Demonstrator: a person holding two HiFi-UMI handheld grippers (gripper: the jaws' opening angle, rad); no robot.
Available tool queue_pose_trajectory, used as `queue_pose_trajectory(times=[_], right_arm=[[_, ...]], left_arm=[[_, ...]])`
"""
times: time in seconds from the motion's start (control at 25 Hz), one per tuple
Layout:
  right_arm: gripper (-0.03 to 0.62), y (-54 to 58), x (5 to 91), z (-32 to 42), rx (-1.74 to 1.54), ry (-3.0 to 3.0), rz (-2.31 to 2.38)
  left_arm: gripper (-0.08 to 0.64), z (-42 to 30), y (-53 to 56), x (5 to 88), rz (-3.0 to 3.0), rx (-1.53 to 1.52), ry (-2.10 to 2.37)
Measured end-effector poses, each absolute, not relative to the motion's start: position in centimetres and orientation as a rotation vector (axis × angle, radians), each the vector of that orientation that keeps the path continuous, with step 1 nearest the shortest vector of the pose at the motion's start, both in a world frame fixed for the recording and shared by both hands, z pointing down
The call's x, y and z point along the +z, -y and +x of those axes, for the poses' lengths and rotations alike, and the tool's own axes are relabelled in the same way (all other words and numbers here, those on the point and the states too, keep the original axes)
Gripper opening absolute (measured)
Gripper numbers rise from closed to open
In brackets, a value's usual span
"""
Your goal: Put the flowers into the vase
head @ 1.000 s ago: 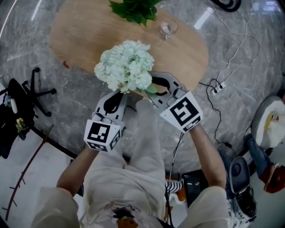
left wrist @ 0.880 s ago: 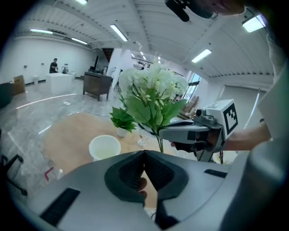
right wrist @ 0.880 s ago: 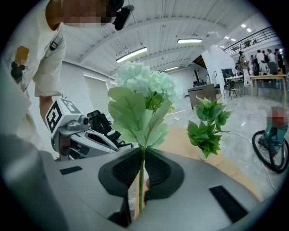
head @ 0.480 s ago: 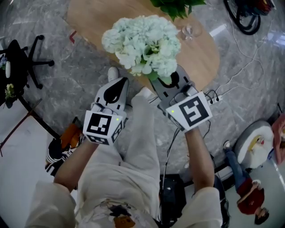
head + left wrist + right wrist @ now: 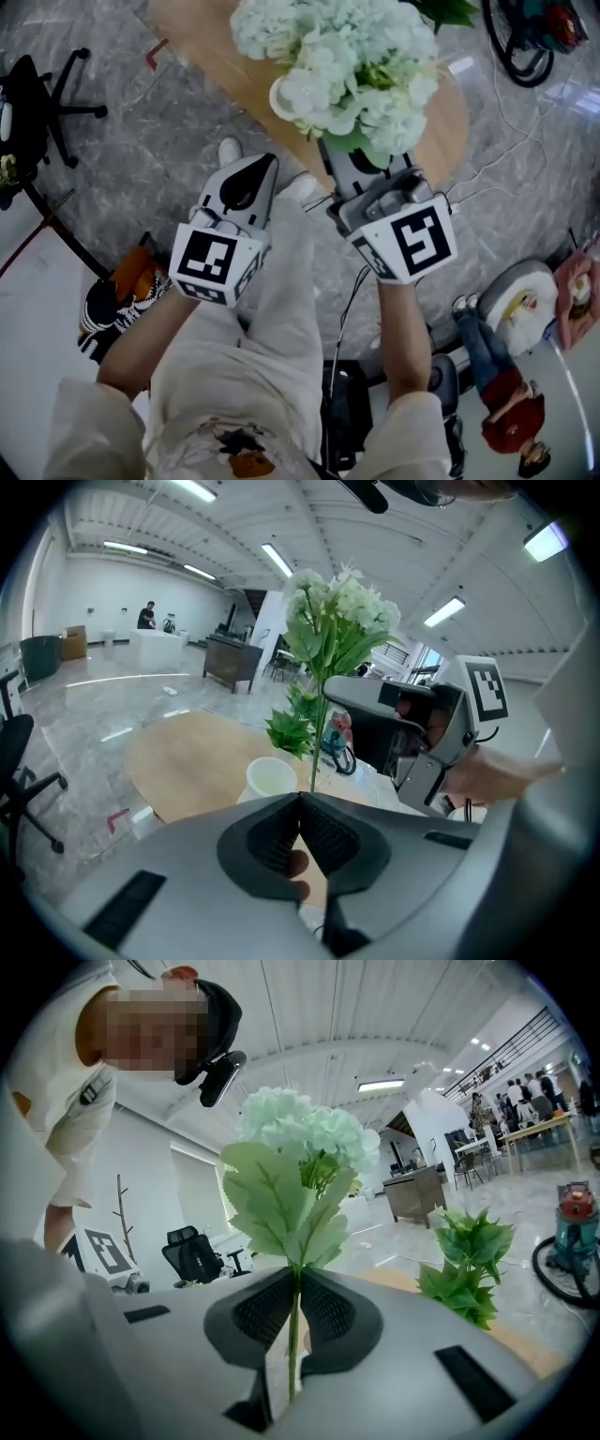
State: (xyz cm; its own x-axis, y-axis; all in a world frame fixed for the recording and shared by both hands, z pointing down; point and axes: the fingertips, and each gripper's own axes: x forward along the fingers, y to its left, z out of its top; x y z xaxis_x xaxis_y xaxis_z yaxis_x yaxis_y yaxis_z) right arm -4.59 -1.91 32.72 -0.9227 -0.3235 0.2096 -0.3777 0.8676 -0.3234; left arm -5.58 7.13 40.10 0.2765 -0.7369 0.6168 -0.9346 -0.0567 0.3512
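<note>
A bunch of pale green-white flowers [image 5: 347, 66] stands upright on one thin green stem [image 5: 294, 1335]. My right gripper [image 5: 361, 155] is shut on that stem just below its big leaf, and the bloom [image 5: 305, 1133] towers over the jaws. Over the near edge of the wooden table [image 5: 450, 127] the bunch hangs beside a white vase [image 5: 281, 98]. The vase [image 5: 272, 778] stands on the table just past my left gripper [image 5: 300, 797], whose jaws meet with nothing between them. In the head view the left gripper [image 5: 255, 169] is to the left of the right one, off the table edge.
A leafy green plant [image 5: 469, 1260] stands further back on the table. A black office chair [image 5: 37, 103] is on the marble floor at the left. Cables [image 5: 506, 89] trail over the floor at the right, and bags [image 5: 127, 291] lie by my legs.
The right gripper has carried the flowers up and forward over the table edge, close to the white vase. The left gripper went forward with it, staying shut and a little apart from the stem.
</note>
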Motion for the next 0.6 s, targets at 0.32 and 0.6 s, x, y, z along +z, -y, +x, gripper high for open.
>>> queue_pose_trajectory(times=[0.32,0.6], right_arm=[[0.025,2.9,32.0,-5.8,0.539,2.933,0.676],[0.025,4.9,32.7,-6.4,0.548,2.951,0.816]], left_arm=[[0.008,-8.2,-5.4,38.4,1.851,0.306,1.547],[0.008,-9.6,-4.2,38.6,1.868,0.301,1.558]])
